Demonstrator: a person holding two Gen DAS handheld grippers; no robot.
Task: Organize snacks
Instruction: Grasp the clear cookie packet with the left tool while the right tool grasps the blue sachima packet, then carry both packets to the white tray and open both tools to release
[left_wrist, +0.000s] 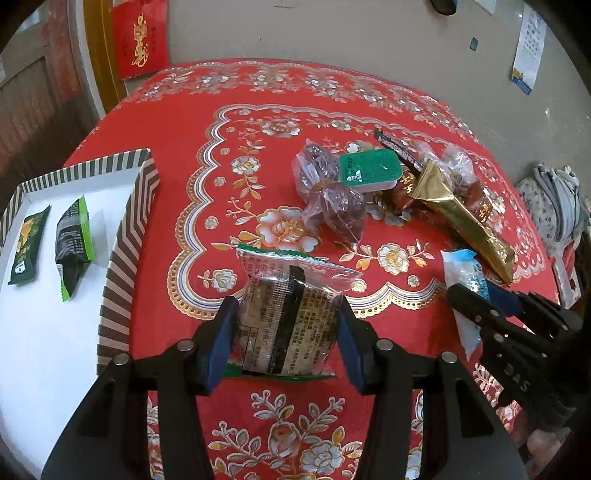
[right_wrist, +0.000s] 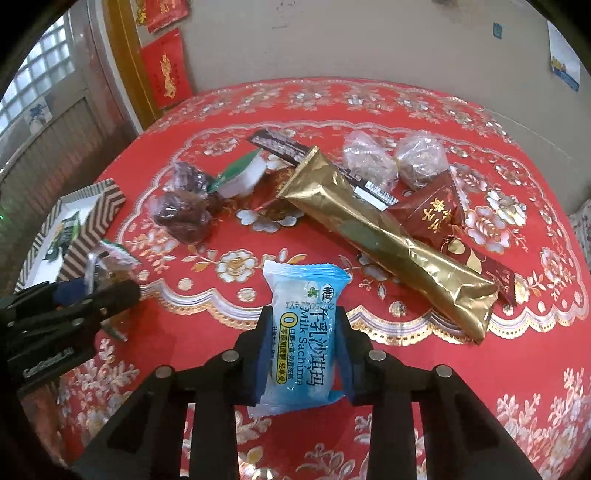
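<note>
My left gripper (left_wrist: 286, 314) is shut on a clear green-edged snack packet (left_wrist: 288, 314) with a dark printed back, held above the red tablecloth. My right gripper (right_wrist: 304, 332) is shut on a blue and white Milk Sachima packet (right_wrist: 304, 332); that packet also shows in the left wrist view (left_wrist: 461, 273). A striped tray (left_wrist: 122, 258) with a white floor lies at the left and holds two green packets (left_wrist: 74, 240). A pile of snacks sits mid-table: a long gold packet (right_wrist: 388, 240), a green-lidded cup (left_wrist: 369, 168), clear bags of dark sweets (left_wrist: 332, 199) and red packets (right_wrist: 432, 214).
The round table (left_wrist: 177, 122) has a red flowered cloth and stands against a beige wall. Red paper banners (left_wrist: 140, 37) hang at the back left. A chair with folded cloth (left_wrist: 554, 206) stands to the right of the table.
</note>
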